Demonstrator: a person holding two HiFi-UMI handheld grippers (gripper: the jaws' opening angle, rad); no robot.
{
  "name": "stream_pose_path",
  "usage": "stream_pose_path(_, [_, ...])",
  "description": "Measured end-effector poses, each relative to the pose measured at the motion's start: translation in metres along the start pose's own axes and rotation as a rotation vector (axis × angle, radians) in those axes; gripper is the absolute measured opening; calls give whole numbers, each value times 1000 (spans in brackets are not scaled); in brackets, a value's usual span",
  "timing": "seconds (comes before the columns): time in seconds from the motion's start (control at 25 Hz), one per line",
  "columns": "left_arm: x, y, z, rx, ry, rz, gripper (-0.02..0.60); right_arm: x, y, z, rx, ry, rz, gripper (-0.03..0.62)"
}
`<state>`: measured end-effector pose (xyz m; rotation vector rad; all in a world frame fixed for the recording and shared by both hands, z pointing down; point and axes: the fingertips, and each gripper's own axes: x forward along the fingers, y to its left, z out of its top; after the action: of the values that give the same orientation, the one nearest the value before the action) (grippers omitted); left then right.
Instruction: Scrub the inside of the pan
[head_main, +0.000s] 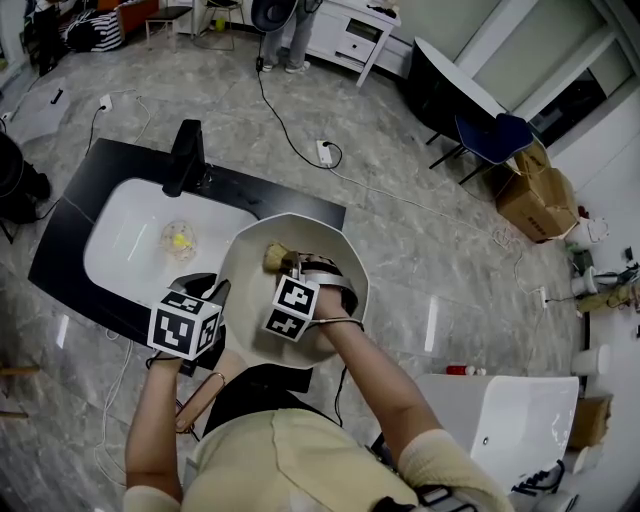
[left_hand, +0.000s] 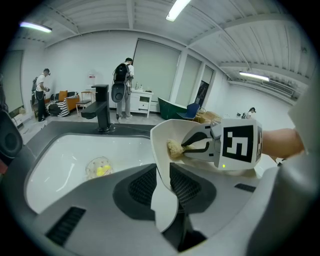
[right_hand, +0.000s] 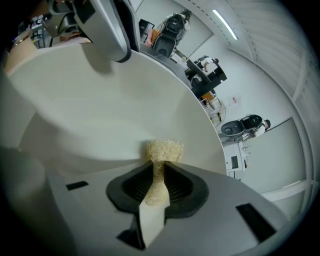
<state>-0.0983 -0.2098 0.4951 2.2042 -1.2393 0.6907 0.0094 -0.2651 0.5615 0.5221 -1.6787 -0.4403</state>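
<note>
Close by the person's tummy, a pan is getting scrubbed
Nearest, the left gripper (head_main: 220, 292) is squeezed tight on the near edge of the cream pan (head_main: 245, 265), which hangs in the air just beside the white sink (head_main: 120, 250). The right gripper (head_main: 293, 264) pinches a scratchy scrubber (head_main: 273, 258) and its tip is on the pan's inside. To do it well, I think the left one should hold firm while the scrubber rubs small gentle rounds. The pan is tipped on its side, open face toward the scrubber, its long way running from the held edge up and away. Farther off stands a black tap (head_main: 186, 155)
</note>
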Motion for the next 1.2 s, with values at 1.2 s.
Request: stream_pose_path(1.2, [0, 0, -1, 9, -2, 20, 89, -79, 115, 21, -373, -198, 504, 77])
